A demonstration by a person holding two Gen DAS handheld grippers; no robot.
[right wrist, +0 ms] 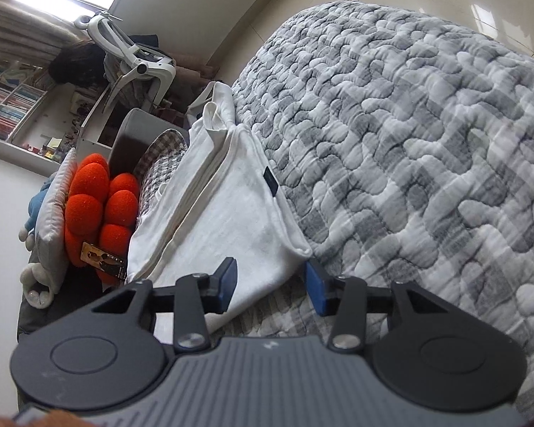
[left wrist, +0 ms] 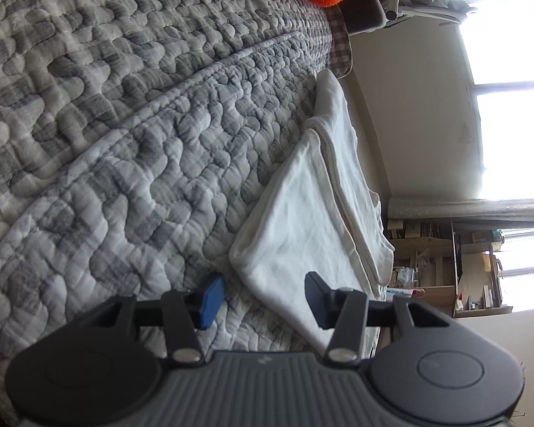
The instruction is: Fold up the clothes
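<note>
Presently, a folded white garment (left wrist: pixel 313 220) is seen lying on a grey quilted bedspread (left wrist: pixel 131 135), close to the edge of the bed. The garment is laid in flat layers, with narrower folded layers stacked along the side that faces away from the bedspread's broad middle. A small dark label (right wrist: pixel 270 180) is visible near the garment's edge in the right wrist view.

The left gripper (left wrist: pixel 263 297) is held just over the garment's near corner; its jaws are parted, and the cloth is seen between and beyond the blue pads (left wrist: pixel 211 300) without being pinched. The right gripper (right wrist: pixel 271 286) is held over the opposite near corner of the same garment; its jaws are likewise apart, one pad over the white cloth and the other just beside the corner, over the bedspread. No cloth is clamped by either one.

Beyond the garment, an orange flower-shaped cushion (right wrist: pixel 99 210) is seen beside a checked cloth (right wrist: pixel 158 167), with a card (right wrist: pixel 103 260) propped against it. Farther off from the garment, a white office chair (right wrist: pixel 131 57) and shelves (left wrist: pixel 445 267) are shown below a bright window (left wrist: pixel 509 82).
</note>
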